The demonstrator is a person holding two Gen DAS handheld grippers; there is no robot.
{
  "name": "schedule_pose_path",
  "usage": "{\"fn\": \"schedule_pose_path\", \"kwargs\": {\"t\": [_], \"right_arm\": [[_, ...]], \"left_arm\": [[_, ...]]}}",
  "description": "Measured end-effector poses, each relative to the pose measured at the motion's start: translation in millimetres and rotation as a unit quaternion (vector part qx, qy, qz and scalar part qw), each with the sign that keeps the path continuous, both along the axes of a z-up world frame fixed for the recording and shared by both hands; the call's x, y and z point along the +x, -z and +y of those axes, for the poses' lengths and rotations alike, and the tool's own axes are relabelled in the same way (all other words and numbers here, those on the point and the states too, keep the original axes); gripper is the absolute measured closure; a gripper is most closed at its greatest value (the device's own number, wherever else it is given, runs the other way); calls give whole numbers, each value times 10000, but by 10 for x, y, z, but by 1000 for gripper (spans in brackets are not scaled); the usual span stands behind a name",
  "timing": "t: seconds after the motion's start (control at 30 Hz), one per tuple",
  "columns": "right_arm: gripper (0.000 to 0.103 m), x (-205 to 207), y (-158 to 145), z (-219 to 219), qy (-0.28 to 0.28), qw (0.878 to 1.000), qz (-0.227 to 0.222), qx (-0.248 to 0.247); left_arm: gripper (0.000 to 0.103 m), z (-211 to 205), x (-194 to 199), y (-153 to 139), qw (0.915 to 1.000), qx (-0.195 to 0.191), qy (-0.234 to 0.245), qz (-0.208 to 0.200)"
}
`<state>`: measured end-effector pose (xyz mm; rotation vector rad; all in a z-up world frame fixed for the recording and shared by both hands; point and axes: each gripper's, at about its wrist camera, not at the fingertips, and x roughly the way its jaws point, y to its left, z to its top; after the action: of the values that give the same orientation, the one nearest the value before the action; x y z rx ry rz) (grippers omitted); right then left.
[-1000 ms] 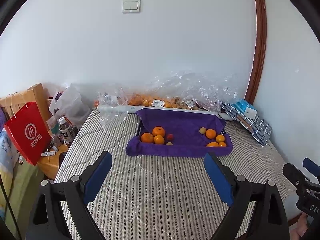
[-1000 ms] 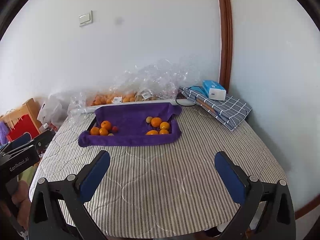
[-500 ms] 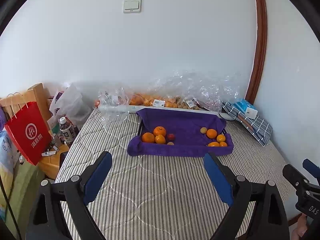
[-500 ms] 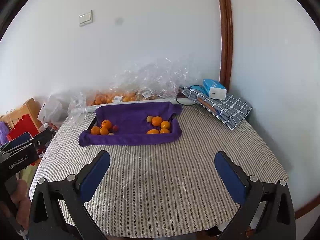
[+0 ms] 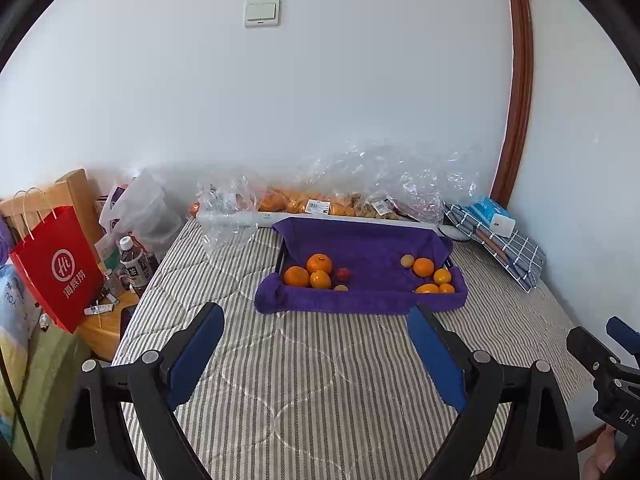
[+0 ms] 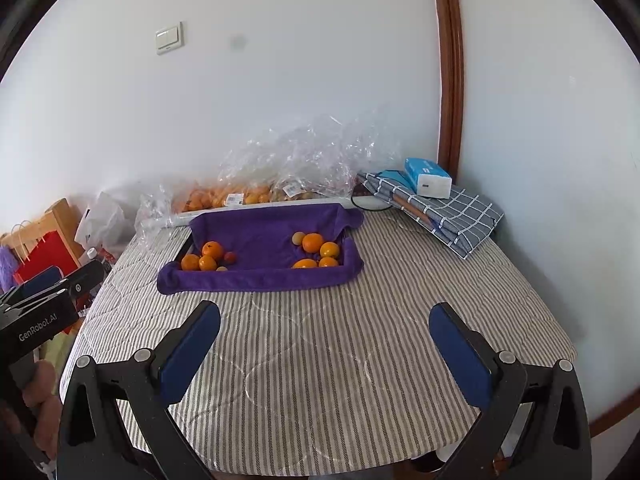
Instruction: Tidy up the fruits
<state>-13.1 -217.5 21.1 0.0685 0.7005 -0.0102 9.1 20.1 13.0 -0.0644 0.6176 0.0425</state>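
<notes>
Left wrist view: both tools (image 5: 316,344) (image 6: 325,342) spread over striped bedcover (image 5: 320,380), white walls (image 5: 320,100).

2 grippers — left gripper (image 5: 314,344), right gripper (image 6: 324,340) — agape.

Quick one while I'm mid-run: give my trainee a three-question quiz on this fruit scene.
1. True or false: the left gripper holds a fruit.
2. Multiple choice: the small red fruit lies with A) the left cluster of oranges B) the right cluster C) the clear plastic bags.
3. Fill in: the fruit rests in a tray lined with a ____ towel.

Key: 1 false, both the left gripper and the right gripper are open and empty above the striped bedcover. 2 A. 3 purple.
</notes>
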Motion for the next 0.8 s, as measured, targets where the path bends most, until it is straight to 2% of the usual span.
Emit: {"fn": "schedule_pose_path", "kwargs": {"t": [0.8], "right_arm": [[0, 1, -11, -6, 4, 10000, -6, 53]], "left_arm": [[9, 19, 14, -18, 10000, 14, -5, -34]]}}
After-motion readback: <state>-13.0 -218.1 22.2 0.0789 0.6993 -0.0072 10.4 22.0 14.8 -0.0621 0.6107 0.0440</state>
